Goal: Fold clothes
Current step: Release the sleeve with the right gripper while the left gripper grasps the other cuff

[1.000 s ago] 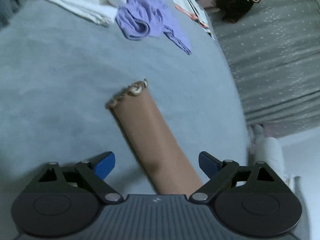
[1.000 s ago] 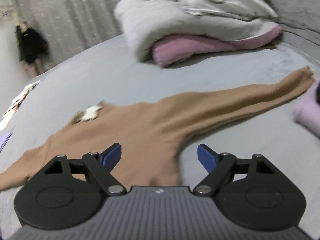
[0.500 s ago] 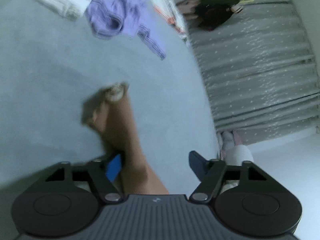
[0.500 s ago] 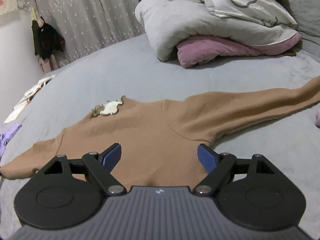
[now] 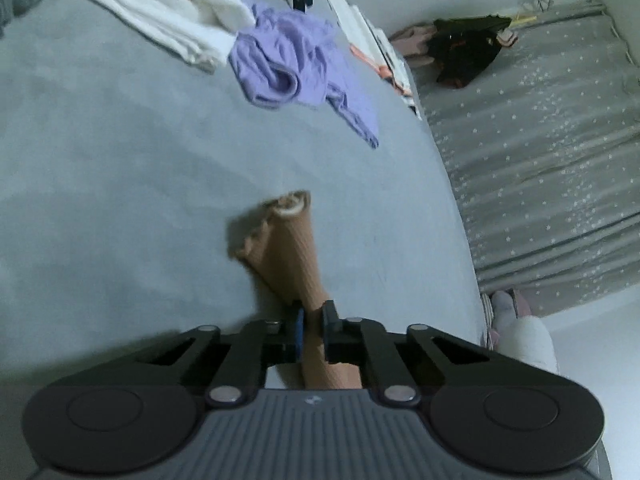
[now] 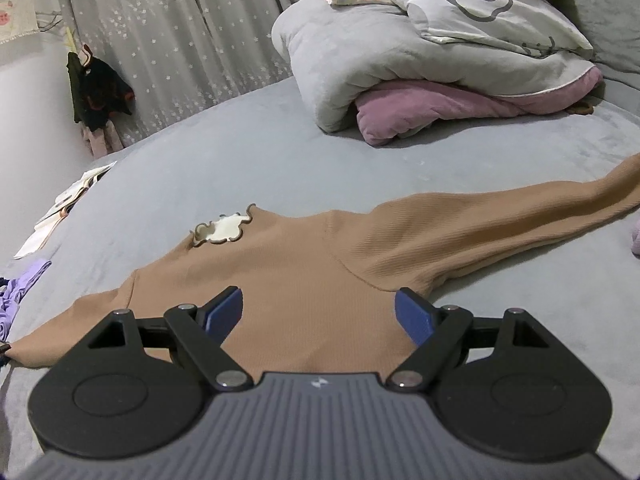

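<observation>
A tan ribbed sweater [image 6: 304, 280] lies flat on the grey bed, neck with a frilled cream collar [image 6: 222, 230] pointing away, both sleeves spread out. In the left wrist view its left sleeve [image 5: 290, 256] is bunched and lifted off the sheet, cuff [image 5: 290, 202] at the far end. My left gripper [image 5: 311, 330] is shut on that sleeve, the cloth pinched between the blue pads. My right gripper [image 6: 318, 314] hovers open just above the sweater's body, nothing between its fingers. The right sleeve [image 6: 500, 216] stretches out to the right edge of the view.
A purple garment [image 5: 296, 68] and white folded cloth [image 5: 168, 4] lie further along the bed. Papers [image 5: 372, 40] sit at the bed's edge by a starred curtain [image 5: 540, 152]. A rolled grey and pink duvet [image 6: 440, 68] is piled at the back right. A foot in a slipper [image 5: 516, 316] is on the floor.
My left gripper has gone from open around the sleeve to shut on it, and the sleeve has bunched and risen. The right gripper has settled lower and closer over the sweater's body, staying open.
</observation>
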